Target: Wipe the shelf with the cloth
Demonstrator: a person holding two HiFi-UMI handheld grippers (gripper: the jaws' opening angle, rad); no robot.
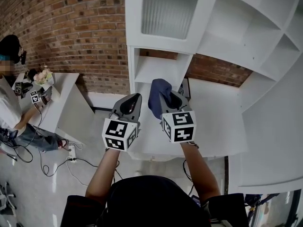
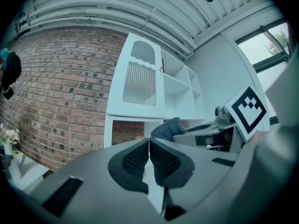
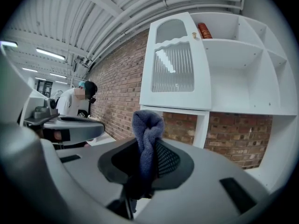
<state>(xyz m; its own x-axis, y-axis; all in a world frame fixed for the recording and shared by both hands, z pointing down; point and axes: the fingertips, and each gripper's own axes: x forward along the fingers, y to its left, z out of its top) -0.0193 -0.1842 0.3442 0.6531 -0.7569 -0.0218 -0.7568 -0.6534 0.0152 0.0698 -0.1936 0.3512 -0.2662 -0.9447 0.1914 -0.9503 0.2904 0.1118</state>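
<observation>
Red brick wall point(image 1: 71, 27) fills the upper left of the head view. Down at the left edge there's a person point(image 1: 10, 109) at a white table point(image 1: 64, 91) with a small bunch of flowers point(image 1: 43, 75) on it. Cables point(image 1: 33, 157) trail over the floor at lower left.

Moving toward centre, here's the left gripper point(image 1: 135, 100), held up just left of the middle with its marker cube point(image 1: 118, 134) facing the camera. Its own view settles the question: the two dark pads point(image 2: 135, 160) meet along a thin seam, jaws pressed together with nothing between them.

Right beside it, just right of centre, is the right gripper point(image 1: 174, 100), and there's the cloth point(image 1: 158, 96), dark blue and bunched, standing up out of its jaws. In the right gripper view the jaws are clamped on the cloth's lower part. The fold rises above them in a rounded knot, with air around it and the shelving behind.

In the head view the cloth sits at frame centre. It is in front of the small open compartment under the ribbed door point(image 1: 169, 11) and above the white lower ledge.

On to the right, the white shelf unit point(image 1: 246, 46) spreads over the whole upper right, its open compartments stepping away to the edge. At the top right of the right gripper view, a red book point(image 3: 204, 31) stands in the uppermost compartment.
</observation>
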